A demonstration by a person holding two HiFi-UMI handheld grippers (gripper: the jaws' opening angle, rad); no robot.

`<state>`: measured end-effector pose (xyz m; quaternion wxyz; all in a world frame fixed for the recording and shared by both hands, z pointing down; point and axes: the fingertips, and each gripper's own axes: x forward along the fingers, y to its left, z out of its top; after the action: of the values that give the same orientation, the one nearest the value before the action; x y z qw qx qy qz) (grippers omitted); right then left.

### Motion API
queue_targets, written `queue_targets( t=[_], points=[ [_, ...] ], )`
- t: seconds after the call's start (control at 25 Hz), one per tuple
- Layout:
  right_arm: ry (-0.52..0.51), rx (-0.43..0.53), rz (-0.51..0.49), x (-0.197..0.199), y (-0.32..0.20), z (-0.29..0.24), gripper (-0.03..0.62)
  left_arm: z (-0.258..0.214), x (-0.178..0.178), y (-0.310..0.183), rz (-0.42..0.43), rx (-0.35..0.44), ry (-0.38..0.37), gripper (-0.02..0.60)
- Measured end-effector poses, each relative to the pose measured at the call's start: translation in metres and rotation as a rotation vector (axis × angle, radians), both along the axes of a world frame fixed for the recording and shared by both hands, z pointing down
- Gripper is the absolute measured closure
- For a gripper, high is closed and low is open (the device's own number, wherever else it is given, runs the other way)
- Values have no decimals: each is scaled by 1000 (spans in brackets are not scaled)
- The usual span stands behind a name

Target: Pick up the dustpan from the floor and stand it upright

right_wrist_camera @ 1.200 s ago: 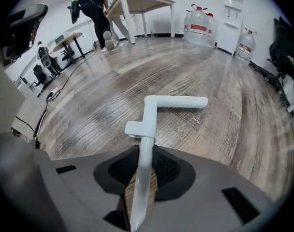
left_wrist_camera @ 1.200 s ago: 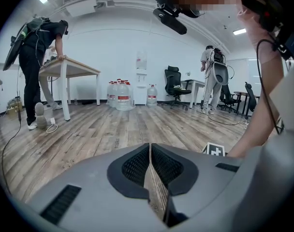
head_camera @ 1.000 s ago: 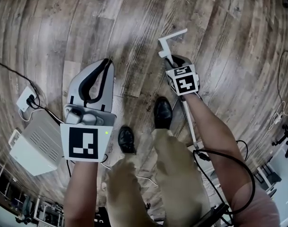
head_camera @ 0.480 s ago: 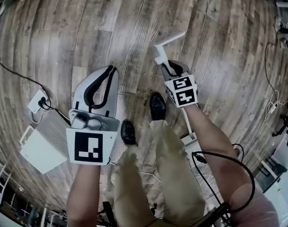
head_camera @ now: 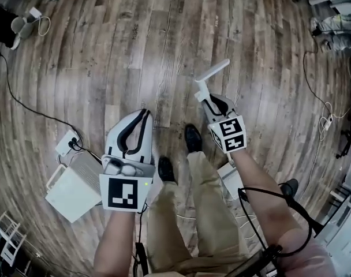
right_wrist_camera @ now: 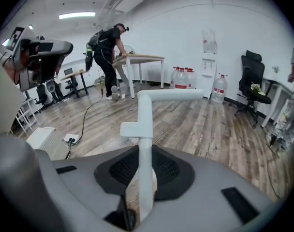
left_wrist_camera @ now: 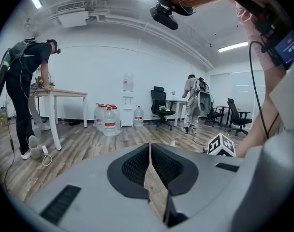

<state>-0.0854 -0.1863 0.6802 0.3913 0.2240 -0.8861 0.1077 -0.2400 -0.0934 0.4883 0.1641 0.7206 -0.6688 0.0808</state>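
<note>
Dustpan (head_camera: 212,73) is in my right gripper (right_wrist_camera: 146,164). Its smooth white plastic handle, a straight tube with a bent-over end and a small square block on one side, runs up between my black ribbed pads (right_wrist_camera: 170,170), which are clamped on it. The pan end trails back beside my right leg. My left gripper (left_wrist_camera: 150,159) holds nothing, its mesh-textured pads together. Below lie grey-brown wood-grain planks (head_camera: 135,51).

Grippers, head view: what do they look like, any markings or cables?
Both the left gripper and right gripper have light grey shells with black pads. Each carries a white cube with black square markers. A black cable loops over the right arm.
</note>
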Motion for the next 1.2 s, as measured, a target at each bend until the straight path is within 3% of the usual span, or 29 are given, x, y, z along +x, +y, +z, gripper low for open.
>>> queue_targets(
  t=[0.2,0.48,1.2],
  points=[
    [-51,83,59,18,11,-73,511,-51,18,23,61,44,-19,560],
    [-92,143,105,72,44,-159,514,-113,62,60,132,42,-3,560],
    [-125,260,306,243,147,-270,517,-234,228,127,342,119,-33,560]
  ],
)
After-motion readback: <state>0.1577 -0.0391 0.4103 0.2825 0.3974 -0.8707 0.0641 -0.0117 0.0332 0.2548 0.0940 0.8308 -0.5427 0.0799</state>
